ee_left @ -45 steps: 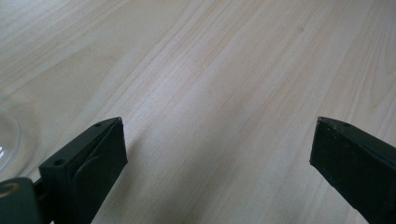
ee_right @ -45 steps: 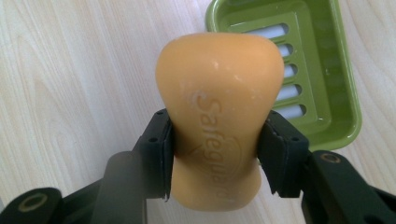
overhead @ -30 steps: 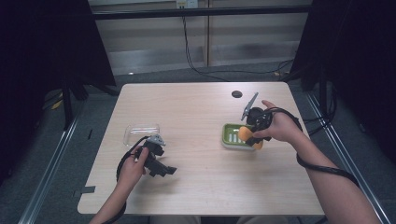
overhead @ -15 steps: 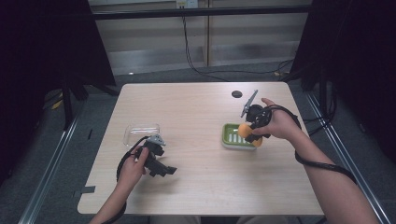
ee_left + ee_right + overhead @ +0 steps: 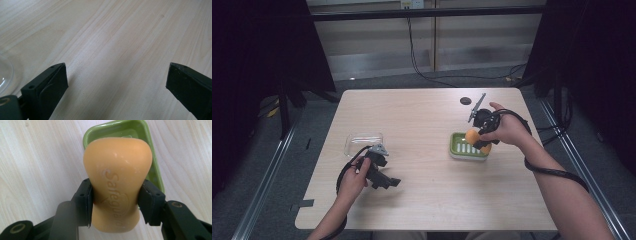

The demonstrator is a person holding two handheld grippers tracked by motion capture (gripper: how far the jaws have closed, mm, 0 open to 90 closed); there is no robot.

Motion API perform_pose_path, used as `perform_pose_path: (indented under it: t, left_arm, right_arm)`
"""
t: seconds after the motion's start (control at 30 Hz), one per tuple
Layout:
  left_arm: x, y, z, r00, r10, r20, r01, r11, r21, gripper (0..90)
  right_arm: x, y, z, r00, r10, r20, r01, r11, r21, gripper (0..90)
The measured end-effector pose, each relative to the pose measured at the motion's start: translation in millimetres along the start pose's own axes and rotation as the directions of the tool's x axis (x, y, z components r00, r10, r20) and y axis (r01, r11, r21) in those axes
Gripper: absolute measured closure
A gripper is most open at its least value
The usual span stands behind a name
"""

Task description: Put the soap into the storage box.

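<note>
An orange bar of soap (image 5: pixel 116 185) with raised lettering is clamped at its waist by my right gripper (image 5: pixel 115 202), shut on it. The bar hangs just above a green soap dish (image 5: pixel 152 167) with a ribbed floor; in the high view the soap (image 5: pixel 472 136) sits over the dish (image 5: pixel 459 150) at the table's right side. My left gripper (image 5: pixel 387 181) rests low over the table near the front left, held by a hand. Its jaws stand wide open over bare wood in the left gripper view (image 5: pixel 117 82), with nothing between them.
A clear plastic lid or container (image 5: pixel 363 141) lies just behind the left hand, its edge at the left rim of the left gripper view (image 5: pixel 5 75). A small dark round disc (image 5: pixel 465 100) lies near the table's far edge. Cables trail from both grippers.
The right gripper with the soap has shifted only slightly over the green dish. The left hand has stayed where it was.
</note>
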State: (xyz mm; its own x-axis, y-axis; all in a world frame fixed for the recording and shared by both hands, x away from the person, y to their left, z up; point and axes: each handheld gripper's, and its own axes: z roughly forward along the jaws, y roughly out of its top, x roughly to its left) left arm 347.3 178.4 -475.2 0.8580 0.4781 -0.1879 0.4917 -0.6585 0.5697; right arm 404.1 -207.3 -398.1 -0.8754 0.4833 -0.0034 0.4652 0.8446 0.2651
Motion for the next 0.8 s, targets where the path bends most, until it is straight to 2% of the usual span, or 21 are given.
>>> perform_pose_path:
  t: [0.13,0.23,0.37,0.43,0.47,0.6,0.63,0.7,0.8]
  left_arm:
    - [-0.4,-0.1,-0.1,1.0,-0.008,0.002,0.008,0.9999,-0.007,3.5]
    - [-0.2,0.3,-0.7,1.0,0.003,0.0,-0.003,1.0,-0.007,3.5]
    - [-1.0,0.1,0.2,1.0,-0.007,-0.002,0.007,1.0,-0.006,3.5]
    - [-1.3,0.1,0.4,1.0,-0.004,0.0,0.004,0.9999,-0.011,3.5]
    - [-0.4,0.4,-0.4,1.0,0.01,-0.002,-0.01,1.0,-0.001,3.5]
    - [-0.8,-0.1,0.1,1.0,0.007,-0.002,-0.007,1.0,0.0,3.4]
    - [-1.5,-0.4,0.7,1.0,-0.007,-0.002,0.007,0.9999,-0.008,3.5]
    - [-0.3,-0.2,-0.1,1.0,0.009,-0.002,-0.008,1.0,0.002,3.5]
    - [-0.6,-0.3,0.1,1.0,0.004,-0.002,-0.004,1.0,0.0,3.5]
  right_arm:
    - [-1.4,2.0,0.9,1.0,0.001,0.004,-0.001,1.0,-0.001,50.5]
    - [-1.4,3.5,1.9,0.9999,0.011,0.0,-0.011,1.0,0.004,50.5]
    - [-2.2,5.4,4.4,1.0,-0.004,0.003,0.004,1.0,0.008,50.5]
    - [-2.3,6.3,5.8,1.0,0.0,0.008,0.0,1.0,0.018,50.5]
    - [-3.2,6.5,6.7,0.9999,-0.008,0.011,0.008,1.0,0.014,50.5]
    - [-4.6,7.4,8.6,0.9998,-0.016,0.014,0.016,1.0,0.017,50.5]
    - [-5.4,7.6,9.5,0.9996,-0.02,0.021,0.02,1.0,0.015,50.5]
    - [-6.9,7.4,10.5,0.9992,-0.027,0.029,0.027,0.999,0.019,50.5]
    - [-8.1,7.0,12.5,0.999,-0.027,0.036,0.026,0.999,0.019,50.5]
